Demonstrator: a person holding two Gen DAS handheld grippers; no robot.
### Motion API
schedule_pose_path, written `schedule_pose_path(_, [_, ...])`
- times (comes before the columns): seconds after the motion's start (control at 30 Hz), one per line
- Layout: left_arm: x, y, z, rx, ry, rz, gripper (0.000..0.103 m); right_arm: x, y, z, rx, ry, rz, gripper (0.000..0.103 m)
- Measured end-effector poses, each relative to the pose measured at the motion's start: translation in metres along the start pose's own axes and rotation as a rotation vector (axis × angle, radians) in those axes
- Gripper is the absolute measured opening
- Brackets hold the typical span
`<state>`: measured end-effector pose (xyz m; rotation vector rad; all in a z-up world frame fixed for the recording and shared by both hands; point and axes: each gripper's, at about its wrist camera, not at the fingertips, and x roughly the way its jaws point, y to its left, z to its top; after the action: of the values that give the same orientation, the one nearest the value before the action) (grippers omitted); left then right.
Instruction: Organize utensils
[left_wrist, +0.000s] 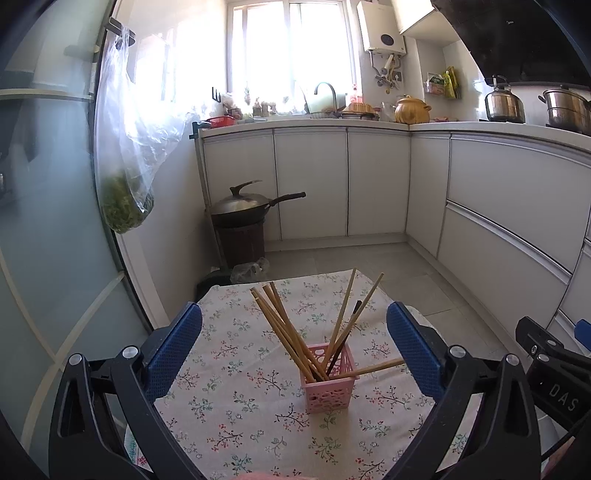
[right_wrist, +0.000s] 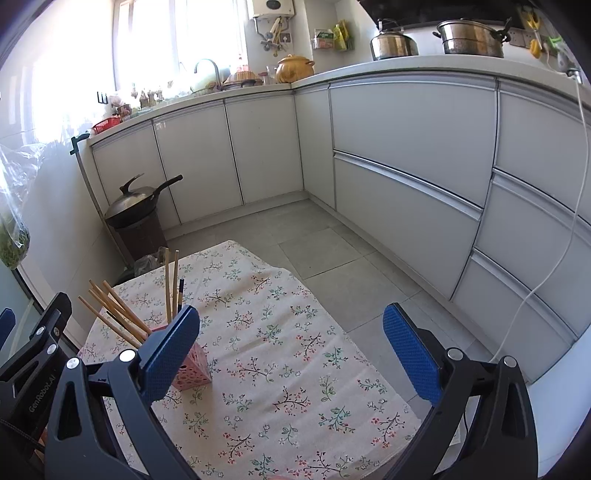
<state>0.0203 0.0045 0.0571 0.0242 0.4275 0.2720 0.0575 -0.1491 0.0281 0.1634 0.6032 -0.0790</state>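
A pink perforated holder (left_wrist: 328, 384) stands on a small table with a floral cloth (left_wrist: 236, 398). Several wooden chopsticks (left_wrist: 284, 325) and one dark chopstick lean in it; one wooden chopstick (left_wrist: 376, 368) lies nearly flat over its rim, pointing right. My left gripper (left_wrist: 293, 343) is open and empty, its blue pads (left_wrist: 177, 350) on either side of the holder, a little behind it. My right gripper (right_wrist: 291, 350) is open and empty over the cloth (right_wrist: 280, 350), to the right of the holder (right_wrist: 192, 369), which its left pad partly hides.
A wok (left_wrist: 243, 206) sits on a dark bin at the far left corner. White cabinets (left_wrist: 498, 206) run along the back and right. A plastic bag of greens (left_wrist: 125, 177) hangs at the left. The right gripper body (left_wrist: 554, 369) shows at the left view's right edge.
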Motion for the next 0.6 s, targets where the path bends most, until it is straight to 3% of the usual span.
schedule_pose_path(0.37, [-0.003,-0.01,-0.004,0.047,-0.009,-0.029,0.094,0.005,-0.002,-0.002,0.007,0.021,0.001,0.097])
schedule_pose_path(0.6, [-0.002,-0.009,0.001,0.033,-0.003,-0.008,0.096,0.007,-0.005,-0.001,0.016,0.024,-0.004,0.097])
